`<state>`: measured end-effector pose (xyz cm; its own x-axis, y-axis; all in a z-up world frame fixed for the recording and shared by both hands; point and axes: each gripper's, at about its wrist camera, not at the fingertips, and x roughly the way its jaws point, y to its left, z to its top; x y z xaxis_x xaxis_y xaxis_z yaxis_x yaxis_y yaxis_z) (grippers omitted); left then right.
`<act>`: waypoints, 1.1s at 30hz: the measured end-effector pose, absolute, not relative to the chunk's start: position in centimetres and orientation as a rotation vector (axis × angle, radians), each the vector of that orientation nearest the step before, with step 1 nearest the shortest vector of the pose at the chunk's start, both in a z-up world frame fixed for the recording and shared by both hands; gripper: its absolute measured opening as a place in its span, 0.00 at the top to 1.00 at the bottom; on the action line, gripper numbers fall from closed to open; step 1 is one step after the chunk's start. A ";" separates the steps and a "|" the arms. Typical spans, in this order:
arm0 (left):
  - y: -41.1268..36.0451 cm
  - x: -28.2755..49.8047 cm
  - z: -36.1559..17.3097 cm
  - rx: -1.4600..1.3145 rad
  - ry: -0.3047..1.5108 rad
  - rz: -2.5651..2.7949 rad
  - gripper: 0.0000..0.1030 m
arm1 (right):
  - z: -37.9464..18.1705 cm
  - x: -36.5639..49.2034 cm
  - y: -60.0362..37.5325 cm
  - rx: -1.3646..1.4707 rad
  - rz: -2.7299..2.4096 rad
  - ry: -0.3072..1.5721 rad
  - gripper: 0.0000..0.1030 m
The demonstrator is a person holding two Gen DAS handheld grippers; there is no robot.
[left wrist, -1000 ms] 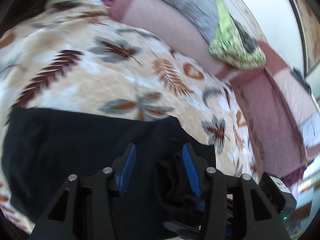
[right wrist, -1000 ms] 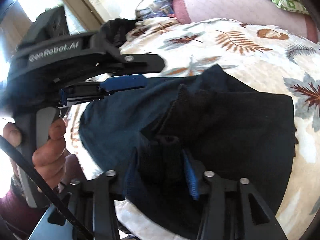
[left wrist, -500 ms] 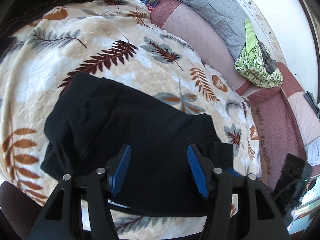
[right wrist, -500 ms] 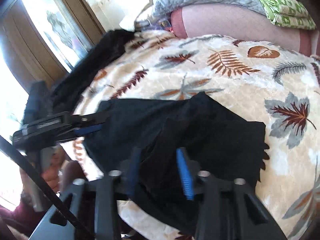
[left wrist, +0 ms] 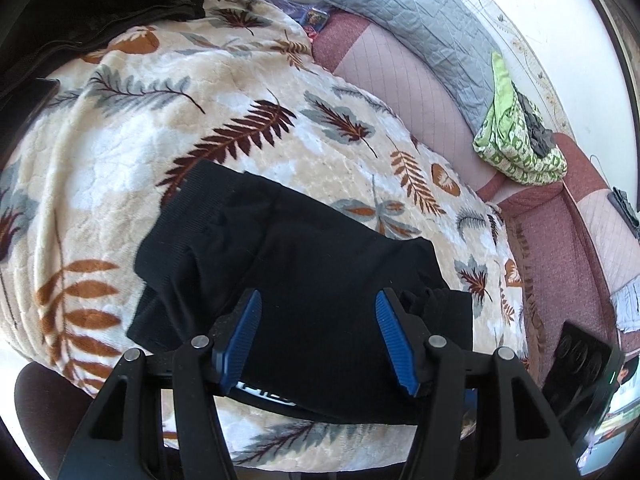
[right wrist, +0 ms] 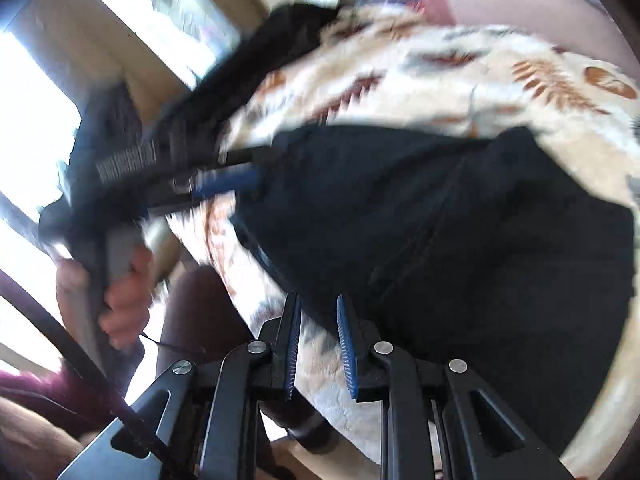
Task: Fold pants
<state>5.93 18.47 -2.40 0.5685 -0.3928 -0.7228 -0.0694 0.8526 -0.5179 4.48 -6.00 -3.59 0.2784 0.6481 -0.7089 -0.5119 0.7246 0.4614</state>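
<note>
The black pants (left wrist: 304,276) lie folded in a compact stack on the leaf-patterned blanket (left wrist: 132,132). My left gripper (left wrist: 318,312) hovers just above their near edge, jaws wide open and empty. In the blurred right wrist view the pants (right wrist: 460,232) fill the right half. My right gripper (right wrist: 318,316) is over the near left edge of the pants, jaws narrowly apart with nothing between them. The left gripper (right wrist: 240,168) shows there at the pants' left edge.
A dark jacket (left wrist: 100,4) lies at the blanket's far left. A pink sofa back (left wrist: 400,84) with a grey quilt (left wrist: 424,20) and a green patterned cloth (left wrist: 516,144) runs behind. A window (right wrist: 140,12) is on the left.
My right gripper let go of the bunched pants fabric and pulled back toward the near left. My left gripper rose and backed off; the pants now lie flat and folded.
</note>
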 end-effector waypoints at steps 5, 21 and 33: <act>19.4 5.3 -2.2 -0.555 0.949 -0.178 0.43 | -2.4 7.1 -9.1 0.221 0.613 0.982 0.79; 27.7 1.6 -5.8 -0.749 0.910 -0.014 0.42 | -2.3 7.5 -3.1 0.083 0.715 1.043 0.43; 25.9 1.2 -8.4 -0.894 0.880 -0.139 0.33 | -2.1 13.4 8.4 -0.067 0.765 1.139 0.21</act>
<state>1.18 25.95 -8.38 0.6532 -0.4490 -0.6098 -0.2387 0.6422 -0.7285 13.38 8.42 -2.12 0.1975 0.5133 -0.8352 -0.5785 0.7488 0.3235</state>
